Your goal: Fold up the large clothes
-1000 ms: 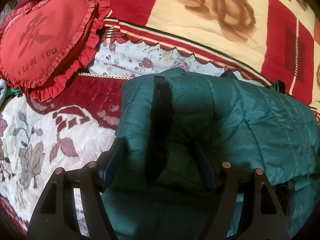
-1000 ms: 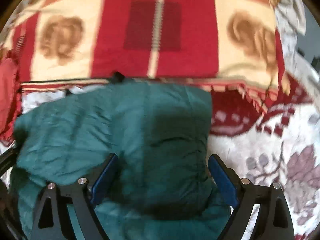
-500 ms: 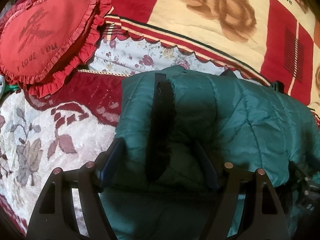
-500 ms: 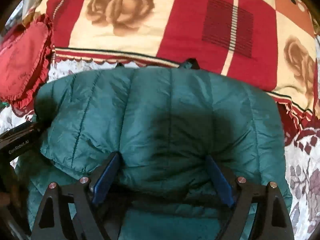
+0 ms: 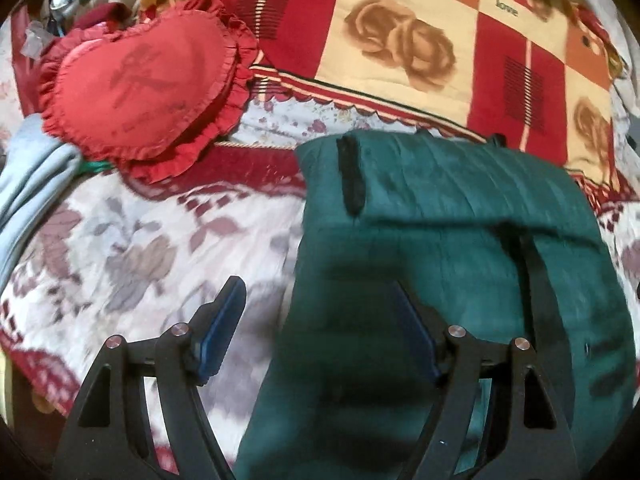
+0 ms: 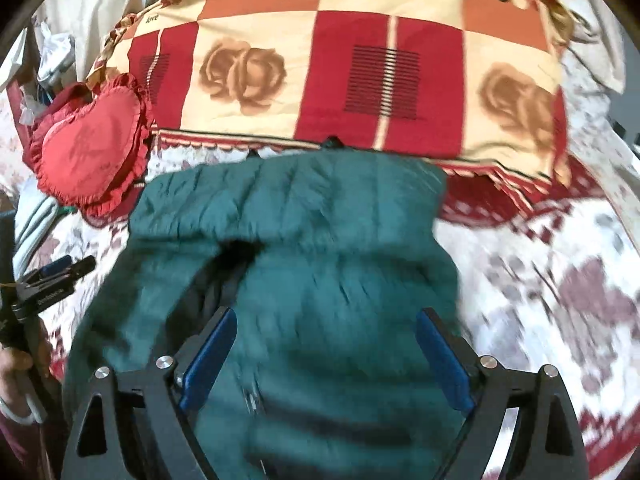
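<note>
A dark green quilted jacket [image 5: 460, 240] lies folded on the bed, with a black zip strip [image 5: 351, 176] near its top left corner. It also shows in the right wrist view [image 6: 320, 248], its upper part folded over the lower. My left gripper [image 5: 320, 320] is open and empty, above the jacket's left edge. My right gripper [image 6: 326, 344] is open and empty, above the jacket's lower middle. The left gripper [image 6: 60, 270] shows at the left edge of the right wrist view.
A red heart-shaped frilled cushion [image 5: 140, 84] lies at the back left. A red and cream checked blanket with roses [image 6: 360, 68] lies behind the jacket. The floral bedspread [image 5: 120, 248] lies around the jacket. Pale blue cloth [image 5: 28, 176] lies at the far left.
Both grippers have pulled back and up from the jacket, away from the folded part. The left gripper has shifted left, off the jacket's edge.
</note>
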Motion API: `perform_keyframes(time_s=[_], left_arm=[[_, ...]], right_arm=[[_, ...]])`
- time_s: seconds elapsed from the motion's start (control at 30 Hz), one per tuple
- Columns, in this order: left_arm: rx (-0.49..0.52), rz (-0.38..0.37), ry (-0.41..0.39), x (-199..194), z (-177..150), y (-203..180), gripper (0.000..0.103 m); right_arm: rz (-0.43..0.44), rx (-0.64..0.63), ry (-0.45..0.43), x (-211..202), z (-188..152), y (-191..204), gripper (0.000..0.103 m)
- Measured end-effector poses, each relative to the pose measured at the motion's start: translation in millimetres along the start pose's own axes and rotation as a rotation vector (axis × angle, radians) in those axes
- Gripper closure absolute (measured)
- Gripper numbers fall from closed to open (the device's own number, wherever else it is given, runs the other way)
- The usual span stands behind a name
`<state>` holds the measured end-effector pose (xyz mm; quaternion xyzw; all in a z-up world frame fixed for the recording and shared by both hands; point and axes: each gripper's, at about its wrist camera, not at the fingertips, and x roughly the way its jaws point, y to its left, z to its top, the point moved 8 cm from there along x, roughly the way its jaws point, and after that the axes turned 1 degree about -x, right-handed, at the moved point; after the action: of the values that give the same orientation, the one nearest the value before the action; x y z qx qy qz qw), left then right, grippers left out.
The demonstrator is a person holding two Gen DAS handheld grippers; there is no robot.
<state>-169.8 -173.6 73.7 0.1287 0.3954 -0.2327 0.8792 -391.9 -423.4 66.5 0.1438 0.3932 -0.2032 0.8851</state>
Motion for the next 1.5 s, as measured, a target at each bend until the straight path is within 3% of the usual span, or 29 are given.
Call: perform_keyframes(time_s=[0.3, 0.53, 1.33, 1.5], left_arm=[[-0.065, -0.034, -0.009, -53, -66, 6, 0.028], [-0.101, -0.03, -0.017, -70, -86, 23, 0.028], [-0.114, -0.036, 0.068, -63, -129, 34, 0.028], [-0.132, -0.096, 0.102, -63, -141, 41, 0.028]], right_arm=[[0.01, -0.015, 0.044, -30, -82, 21, 0.014], [0.044, -0.007, 0.056, -39, -117, 38, 0.014], [0.046, 0.053, 0.077, -47, -139, 31, 0.013], [0.037, 0.03, 0.095, -53, -146, 26, 0.012]])
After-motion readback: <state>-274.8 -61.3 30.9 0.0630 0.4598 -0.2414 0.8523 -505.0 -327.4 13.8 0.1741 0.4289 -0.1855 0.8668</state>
